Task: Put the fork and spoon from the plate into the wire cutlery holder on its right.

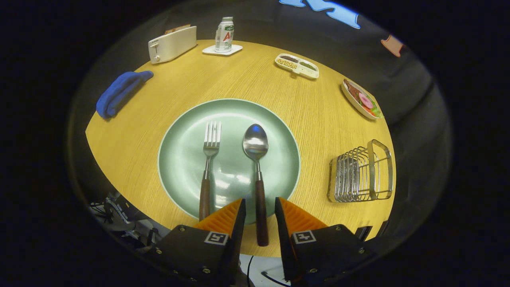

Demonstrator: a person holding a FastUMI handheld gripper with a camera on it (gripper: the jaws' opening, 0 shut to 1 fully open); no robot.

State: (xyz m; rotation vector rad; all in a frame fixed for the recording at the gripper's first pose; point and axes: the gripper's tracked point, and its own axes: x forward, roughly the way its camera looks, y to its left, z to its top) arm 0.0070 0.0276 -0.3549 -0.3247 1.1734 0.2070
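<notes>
A pale green plate [187, 131] lies on the round wooden table just ahead of my fingers. On it lie a fork [210, 155] on the left and a spoon [257, 159] on the right, both with dark wooden handles pointing toward me. My gripper [259, 205] is open, and the spoon's handle runs down through the gap between the fingers without either finger touching it. The fork's handle ends just left of the left finger. The wire cutlery holder [360, 173] stands to the right of the plate.
Beyond the plate are a white toaster [172, 44], a bottle [224, 35] on a white coaster, a divided snack tray [297, 65] and an oval dish of food [361, 99]. A folded blue cloth [121, 91] lies at the far left. The table's near edge runs under my fingers.
</notes>
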